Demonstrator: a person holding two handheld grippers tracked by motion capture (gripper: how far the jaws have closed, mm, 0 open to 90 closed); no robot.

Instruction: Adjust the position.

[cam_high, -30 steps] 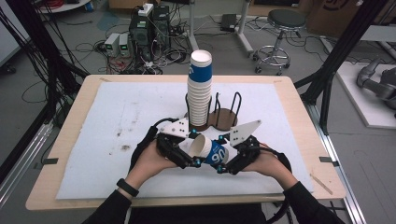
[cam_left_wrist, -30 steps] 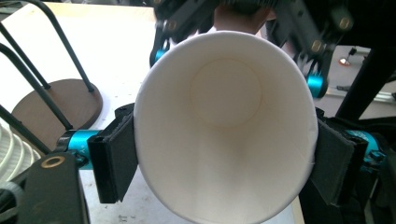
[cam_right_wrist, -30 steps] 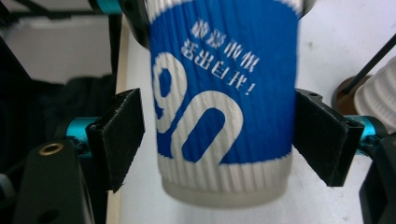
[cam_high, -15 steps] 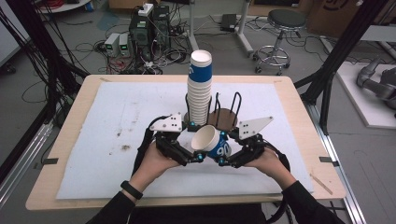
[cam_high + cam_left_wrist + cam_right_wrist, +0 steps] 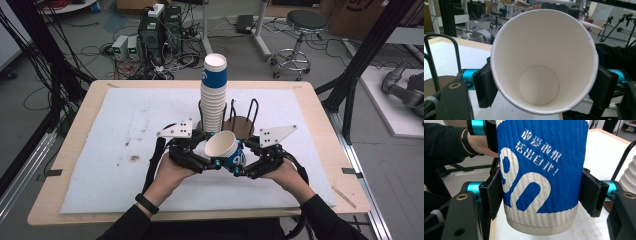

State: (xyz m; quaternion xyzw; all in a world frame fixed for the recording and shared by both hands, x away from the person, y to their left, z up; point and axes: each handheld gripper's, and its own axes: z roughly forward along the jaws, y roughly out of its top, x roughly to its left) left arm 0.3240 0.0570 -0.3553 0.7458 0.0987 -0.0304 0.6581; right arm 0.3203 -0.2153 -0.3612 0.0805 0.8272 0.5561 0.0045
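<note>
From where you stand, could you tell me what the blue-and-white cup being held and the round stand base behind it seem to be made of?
The blue-and-white ribbed cup looks like paper: matte, with a corrugated printed outer sleeve, a plain white inside and a thin rolled rim. The round dark-brown stand base looks like wood or stained board, dull in finish, though that is less sure; the black upright hoops on it seem to be bent metal wire.
</note>
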